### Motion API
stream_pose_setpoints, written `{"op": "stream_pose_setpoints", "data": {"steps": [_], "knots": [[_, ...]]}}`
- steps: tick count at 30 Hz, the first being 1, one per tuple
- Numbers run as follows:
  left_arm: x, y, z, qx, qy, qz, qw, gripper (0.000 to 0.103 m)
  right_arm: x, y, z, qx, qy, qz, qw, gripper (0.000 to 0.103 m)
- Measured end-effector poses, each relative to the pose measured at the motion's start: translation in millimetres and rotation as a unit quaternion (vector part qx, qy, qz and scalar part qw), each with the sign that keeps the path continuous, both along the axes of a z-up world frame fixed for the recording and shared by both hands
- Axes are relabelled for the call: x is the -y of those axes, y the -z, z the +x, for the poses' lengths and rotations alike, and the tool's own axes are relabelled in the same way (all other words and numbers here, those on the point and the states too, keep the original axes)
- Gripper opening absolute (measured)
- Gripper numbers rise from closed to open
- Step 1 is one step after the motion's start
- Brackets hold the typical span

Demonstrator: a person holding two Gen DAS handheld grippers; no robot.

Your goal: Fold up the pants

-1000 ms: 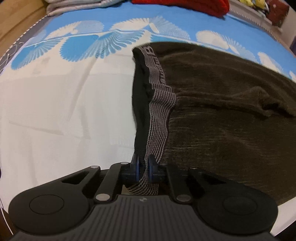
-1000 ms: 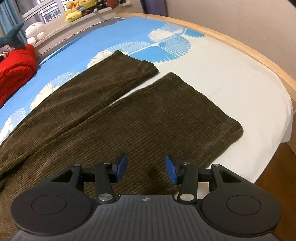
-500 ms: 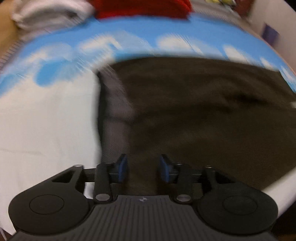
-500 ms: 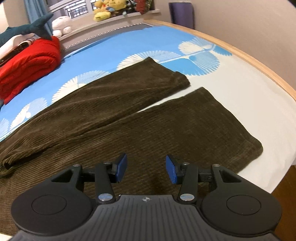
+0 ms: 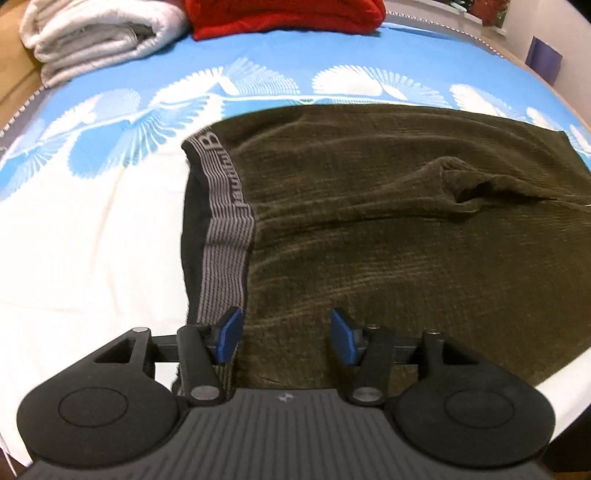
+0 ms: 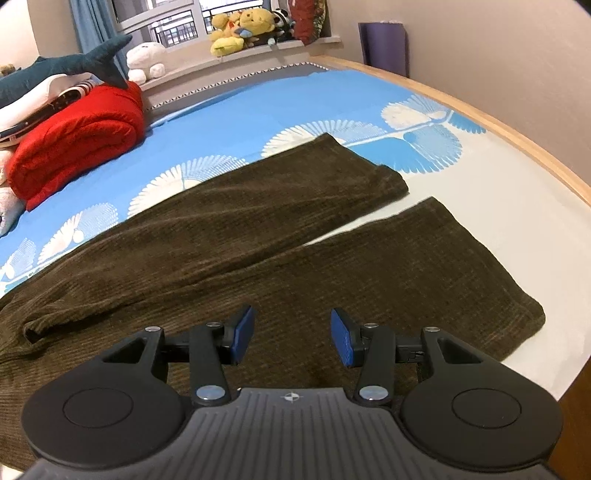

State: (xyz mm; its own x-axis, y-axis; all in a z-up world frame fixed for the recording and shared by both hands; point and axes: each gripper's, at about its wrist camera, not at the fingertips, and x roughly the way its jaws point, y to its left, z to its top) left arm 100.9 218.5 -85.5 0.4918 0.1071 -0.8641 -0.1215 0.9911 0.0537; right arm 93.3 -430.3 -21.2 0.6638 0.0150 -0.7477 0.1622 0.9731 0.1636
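Observation:
Dark brown corduroy pants (image 5: 388, 229) lie flat on the bed, with a grey striped waistband (image 5: 225, 236) at their left end. My left gripper (image 5: 284, 336) is open and empty above the near waist corner. In the right wrist view the two pant legs (image 6: 295, 236) lie spread apart in a V, hems towards the far right. My right gripper (image 6: 291, 338) is open and empty above the near leg (image 6: 424, 277).
The bed has a white and blue patterned sheet (image 5: 92, 229). A red blanket (image 6: 77, 136), folded white towels (image 5: 96, 33) and plush toys (image 6: 240, 33) lie at the far side. The wooden bed frame (image 6: 517, 144) runs along the right; the near bed edge (image 5: 561, 376) is close.
My left gripper has let go of the waistband and opened, then shifted right along the waist. My right gripper stayed open and drew back a little over the near leg.

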Motion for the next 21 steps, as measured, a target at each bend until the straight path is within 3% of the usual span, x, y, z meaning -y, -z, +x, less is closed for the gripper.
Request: {"op": "stream_pose_setpoints", "data": {"steps": [5,10,21], "knots": [[6.2,-12.5,-1.1,0.044,-0.003,0.011,0.999,0.061,-12.2,-6.6,3.1,0.033,-0.005,-0.012,0.999,0.049],[10.1,-28.3,-0.3,0.109,-0.029,-0.008,0.9936,0.077,-33.5,-8.1,11.3,0.045,-0.024,-0.052,0.997,0.052],[27.8,-37.6,17.8,0.116,-0.025,0.009,0.9929,0.076,-76.7,-10.8,35.2,0.065,-0.082,-0.073,0.992,0.052]]}}
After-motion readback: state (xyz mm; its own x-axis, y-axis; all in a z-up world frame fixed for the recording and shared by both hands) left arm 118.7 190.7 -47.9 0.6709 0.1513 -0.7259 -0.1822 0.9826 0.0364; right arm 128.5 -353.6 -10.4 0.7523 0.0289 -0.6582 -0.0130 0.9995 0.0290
